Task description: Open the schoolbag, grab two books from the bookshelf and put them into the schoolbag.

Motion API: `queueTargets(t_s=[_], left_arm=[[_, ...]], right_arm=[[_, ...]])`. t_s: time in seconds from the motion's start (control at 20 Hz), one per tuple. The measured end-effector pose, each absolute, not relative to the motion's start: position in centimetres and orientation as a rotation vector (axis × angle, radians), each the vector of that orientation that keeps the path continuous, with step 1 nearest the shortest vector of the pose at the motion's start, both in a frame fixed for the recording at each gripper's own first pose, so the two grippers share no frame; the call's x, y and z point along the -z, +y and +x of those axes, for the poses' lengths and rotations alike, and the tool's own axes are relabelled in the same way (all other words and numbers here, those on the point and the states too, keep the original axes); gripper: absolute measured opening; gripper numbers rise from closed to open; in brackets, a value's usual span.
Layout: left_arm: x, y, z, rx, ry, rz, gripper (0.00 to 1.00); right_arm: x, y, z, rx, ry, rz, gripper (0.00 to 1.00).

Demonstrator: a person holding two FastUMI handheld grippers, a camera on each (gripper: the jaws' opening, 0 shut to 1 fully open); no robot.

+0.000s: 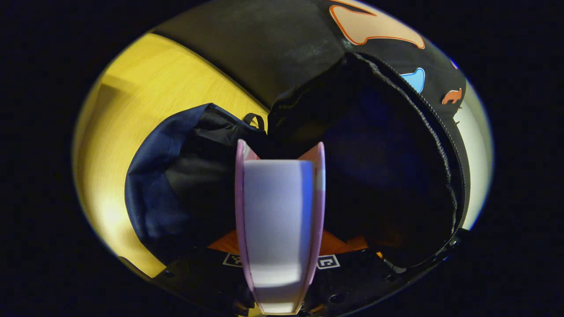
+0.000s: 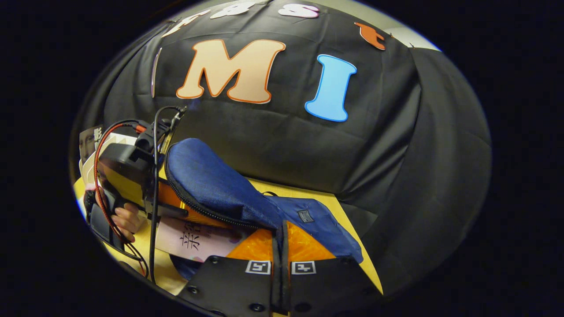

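**Inspector A:** Left gripper (image 1: pixel 280 198): pose and hold?

**Inspector B:** It points into the mouth of the schoolbag (image 1: pixel 176 185). Its jaws are clenched on a book (image 1: pixel 277 220), pink-covered and pale-paged, held edge-on with one finger against each cover. In the right gripper view a hand (image 2: pixel 128 218) holds this unit from behind, cables looping off it.

**A:** Right gripper (image 2: pixel 280 246)?

**B:** Fingers pressed together on the zipper-edged rim of the schoolbag's flap, pinching the fabric and holding the flap raised.

**A:** Materials?

**B:** The schoolbag is dark blue woven cloth, soft and slumped, with a coarse toothed zipper (image 1: pixel 440 145) around the opening. It lies on a smooth yellow wood-grain table (image 1: pixel 145 97). The book's leading end sits at the bag's opening, under the lifted flap.
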State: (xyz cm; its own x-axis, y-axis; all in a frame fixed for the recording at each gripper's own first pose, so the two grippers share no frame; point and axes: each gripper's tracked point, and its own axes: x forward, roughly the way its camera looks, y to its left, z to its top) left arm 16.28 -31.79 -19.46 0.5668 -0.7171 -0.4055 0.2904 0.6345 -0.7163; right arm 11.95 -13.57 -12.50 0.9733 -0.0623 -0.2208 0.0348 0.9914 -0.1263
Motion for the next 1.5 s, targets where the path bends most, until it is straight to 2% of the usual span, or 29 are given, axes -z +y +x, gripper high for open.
queueTargets(t_s=[0.25, 0.65, 1.0, 1.4, 1.5], left_arm=[[18.9, -30.1, 17.0, 0.642, 0.715, -0.761, 0.39], [20.3, -30.8, 17.5, 0.598, 0.743, -0.785, 0.38], [22.3, -35.2, 18.6, 0.663, 0.784, -0.842, 0.38], [25.6, -35.0, 20.9, 0.566, 0.818, -0.878, 0.39], [26.2, -34.1, 20.8, 0.537, 0.814, -0.804, 0.53]], right_arm=[[12.7, -15.5, 12.6, 0.071, 0.240, 0.044, 0.03], [12.1, -15.6, 12.5, 0.060, 0.203, 0.037, 0.03], [12.3, -14.6, 12.6, 0.037, 0.202, 0.039, 0.02], [13.1, -15.1, 13.3, 0.046, 0.215, 0.056, 0.03], [13.4, -15.1, 13.5, 0.042, 0.217, 0.051, 0.03]])
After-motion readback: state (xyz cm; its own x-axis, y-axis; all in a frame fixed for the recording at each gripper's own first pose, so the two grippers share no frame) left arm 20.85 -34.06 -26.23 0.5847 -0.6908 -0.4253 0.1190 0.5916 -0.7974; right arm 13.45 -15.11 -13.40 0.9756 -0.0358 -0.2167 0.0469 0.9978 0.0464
